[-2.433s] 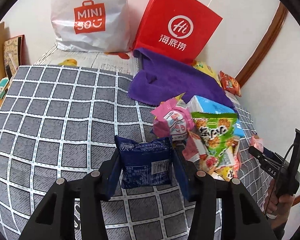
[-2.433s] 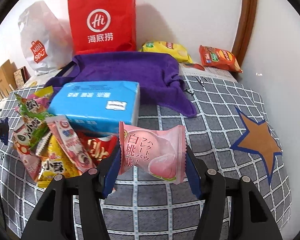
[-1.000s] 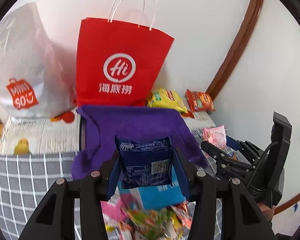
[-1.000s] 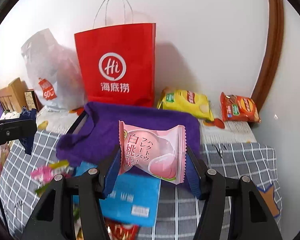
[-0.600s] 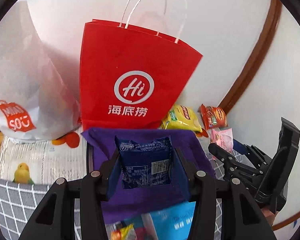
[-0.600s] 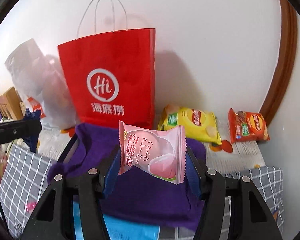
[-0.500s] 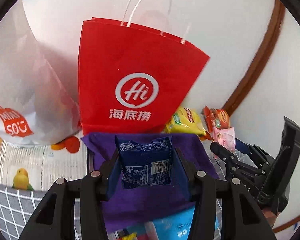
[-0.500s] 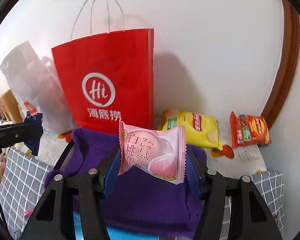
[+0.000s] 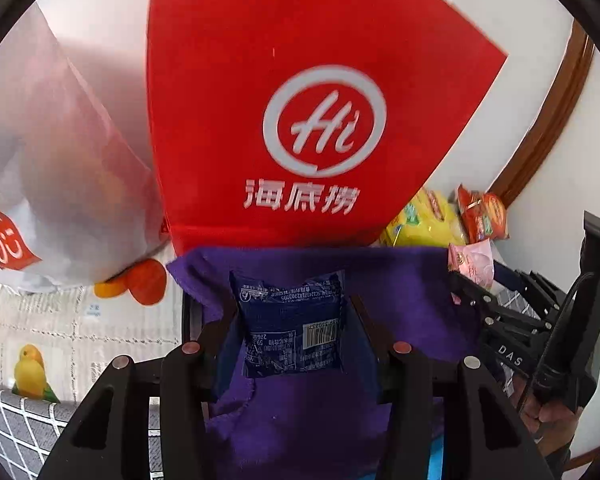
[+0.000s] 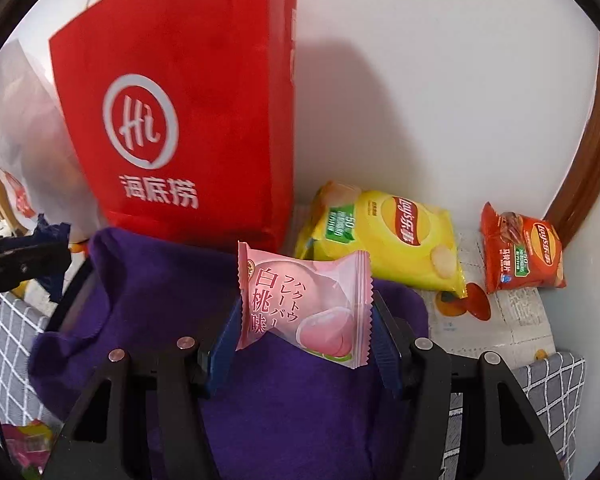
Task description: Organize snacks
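Both pairs of fingers closed on snacks: left gripper [image 9: 292, 320] clamping a dark blue packet [image 9: 291, 322], right gripper [image 10: 304, 312] clamping a pink peach packet [image 10: 303, 306], each pinched across its width, long edges upright. Straight ahead of the left fingers, filling the view, a red paper bag [image 9: 300, 92]; ahead and left of the right fingers. Purple cloth [image 10: 160, 280] beneath both. Mouth of the bag out of view above, so probably a lift needed; left hand seemingly nearer.

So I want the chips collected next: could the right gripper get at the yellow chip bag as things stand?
Probably not yet. The path to the yellow chip bag looks open past the purple cloth, but the right gripper is already shut on the pink peach snack, which must go first.
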### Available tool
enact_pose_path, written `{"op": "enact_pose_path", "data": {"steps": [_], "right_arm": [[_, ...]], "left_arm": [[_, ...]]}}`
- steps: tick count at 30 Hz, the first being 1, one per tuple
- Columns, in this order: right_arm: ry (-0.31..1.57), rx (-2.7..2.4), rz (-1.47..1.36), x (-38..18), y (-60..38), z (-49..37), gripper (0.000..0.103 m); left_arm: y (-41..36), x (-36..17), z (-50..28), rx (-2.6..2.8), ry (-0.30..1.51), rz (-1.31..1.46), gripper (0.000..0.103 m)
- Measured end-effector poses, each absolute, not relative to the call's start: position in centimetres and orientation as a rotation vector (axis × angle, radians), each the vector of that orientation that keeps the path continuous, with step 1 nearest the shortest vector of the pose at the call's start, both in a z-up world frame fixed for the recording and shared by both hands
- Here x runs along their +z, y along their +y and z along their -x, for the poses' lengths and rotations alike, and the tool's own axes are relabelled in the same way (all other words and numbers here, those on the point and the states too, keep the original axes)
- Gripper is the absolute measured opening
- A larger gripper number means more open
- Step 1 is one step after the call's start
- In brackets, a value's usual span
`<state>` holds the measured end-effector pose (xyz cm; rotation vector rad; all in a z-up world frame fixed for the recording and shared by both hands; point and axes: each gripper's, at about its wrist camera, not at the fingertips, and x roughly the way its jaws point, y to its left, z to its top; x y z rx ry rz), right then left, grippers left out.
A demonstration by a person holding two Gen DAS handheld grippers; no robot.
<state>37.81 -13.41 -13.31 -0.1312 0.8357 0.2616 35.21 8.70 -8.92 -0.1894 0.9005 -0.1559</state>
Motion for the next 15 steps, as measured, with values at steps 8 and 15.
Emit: {"op": "enact_pose_path", "data": {"steps": [8,15], "right_arm": [[0.885,0.258,0.162,-15.1,-13.6,-38.4,0.060],[0.915,0.255,0.164,-16.1,-13.7,-38.7,0.060]], "left_arm": [[8.3,-11.2,-36.4,-0.143,0.974,0.183,0.047],[7.8,-12.4,-37.1,-0.128,1.014,0.171,0.047]]}}
